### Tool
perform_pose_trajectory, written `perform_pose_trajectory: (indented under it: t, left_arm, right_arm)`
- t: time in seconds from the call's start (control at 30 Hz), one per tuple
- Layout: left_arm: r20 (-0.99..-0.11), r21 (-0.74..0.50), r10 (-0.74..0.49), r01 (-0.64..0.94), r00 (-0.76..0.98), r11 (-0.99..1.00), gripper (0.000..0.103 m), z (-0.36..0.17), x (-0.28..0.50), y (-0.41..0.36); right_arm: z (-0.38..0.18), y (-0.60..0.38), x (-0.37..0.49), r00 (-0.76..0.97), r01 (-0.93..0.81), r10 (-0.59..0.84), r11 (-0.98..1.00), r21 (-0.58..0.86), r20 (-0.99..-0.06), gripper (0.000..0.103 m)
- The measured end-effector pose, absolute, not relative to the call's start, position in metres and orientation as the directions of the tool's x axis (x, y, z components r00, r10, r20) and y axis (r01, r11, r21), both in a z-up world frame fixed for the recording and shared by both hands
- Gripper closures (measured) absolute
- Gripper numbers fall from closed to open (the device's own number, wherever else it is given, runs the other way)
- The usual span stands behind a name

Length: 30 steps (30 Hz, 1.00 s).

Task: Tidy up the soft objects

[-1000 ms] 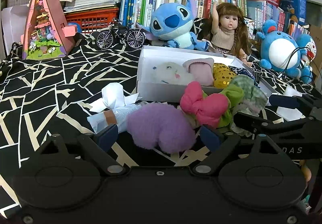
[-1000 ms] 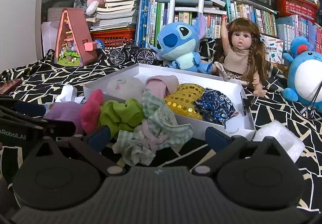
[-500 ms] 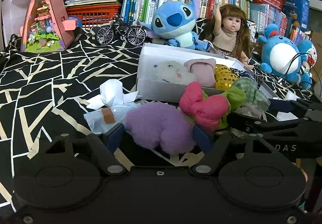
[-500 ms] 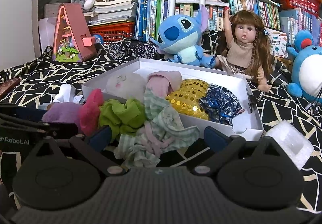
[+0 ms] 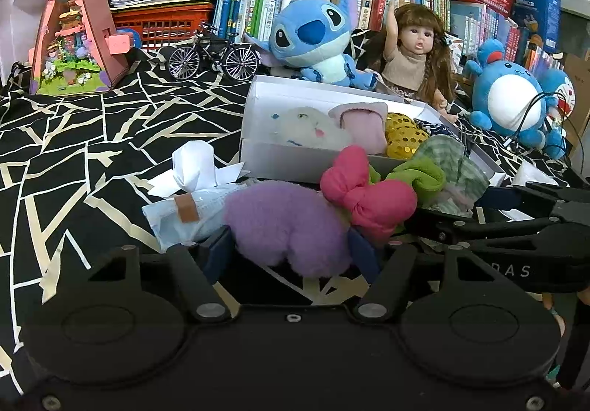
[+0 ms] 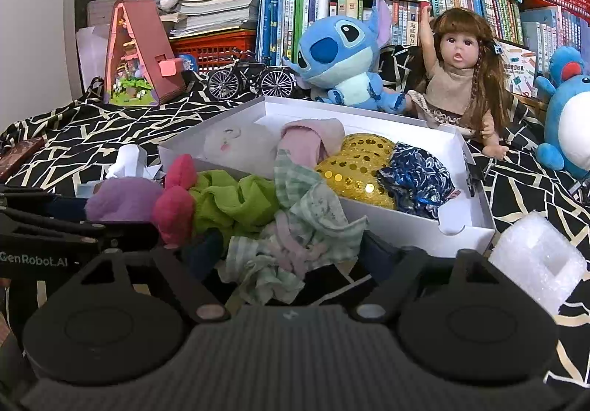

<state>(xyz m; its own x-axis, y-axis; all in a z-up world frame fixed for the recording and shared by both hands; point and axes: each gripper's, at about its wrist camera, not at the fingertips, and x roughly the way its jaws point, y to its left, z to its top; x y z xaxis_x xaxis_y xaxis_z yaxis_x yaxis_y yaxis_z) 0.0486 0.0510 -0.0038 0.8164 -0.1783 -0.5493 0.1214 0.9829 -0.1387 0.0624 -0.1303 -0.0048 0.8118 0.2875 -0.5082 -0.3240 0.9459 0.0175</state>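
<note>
1. My left gripper [image 5: 291, 248] is closing, its pads touching the purple plush [image 5: 284, 223].
2. My right gripper [image 6: 295, 252] is closing around the green checked cloth [image 6: 295, 226]; contact unclear.
3. Both soft items lie on the black patterned cover [image 5: 92, 138], just before the white box [image 6: 368, 215].

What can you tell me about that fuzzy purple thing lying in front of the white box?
The fuzzy purple thing is a rounded, lumpy plush piece with a short lilac pile. It lies on the black patterned cloth, outside the white box. A pink stuffed bow rests against its right side, a tissue pack against its left. The left claw is closing around it, blue fingers at both flanks.
</note>
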Motion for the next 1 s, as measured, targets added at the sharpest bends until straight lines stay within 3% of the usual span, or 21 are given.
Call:
perform_pose_trajectory:
  t: [0.1, 0.13, 0.27, 0.63, 1.0]
  left_arm:
    - [-0.547, -0.137, -0.181, 0.125, 0.817, 0.983, 0.045, -0.004, 0.049, 0.05]
    - [-0.544, -0.133, -0.178, 0.125, 0.82, 0.983, 0.047, -0.003, 0.049, 0.049]
    - [-0.521, -0.099, -0.159, 0.126, 0.839, 0.987, 0.049, 0.004, 0.044, 0.045]
    - [-0.467, -0.116, -0.17, 0.131, 0.868, 0.985, 0.049, 0.033, 0.037, 0.055]
    - [-0.45, -0.131, -0.183, 0.139, 0.874, 0.982, 0.049, 0.048, 0.046, 0.06]
  right_arm:
    - [-0.005, -0.13, 0.063, 0.811, -0.323, 0.287, 0.946, 0.019, -0.509, 0.024]
    - [-0.005, -0.131, 0.063, 0.811, -0.321, 0.289, 0.947, 0.026, -0.509, 0.031]
    - [0.001, -0.135, 0.062, 0.82, -0.301, 0.292, 0.952, 0.064, -0.492, 0.042]
    - [0.022, -0.146, 0.054, 0.854, -0.264, 0.272, 0.961, 0.081, -0.442, 0.05]
    - [0.039, -0.157, 0.05, 0.879, -0.242, 0.257, 0.966, 0.09, -0.4, 0.052]
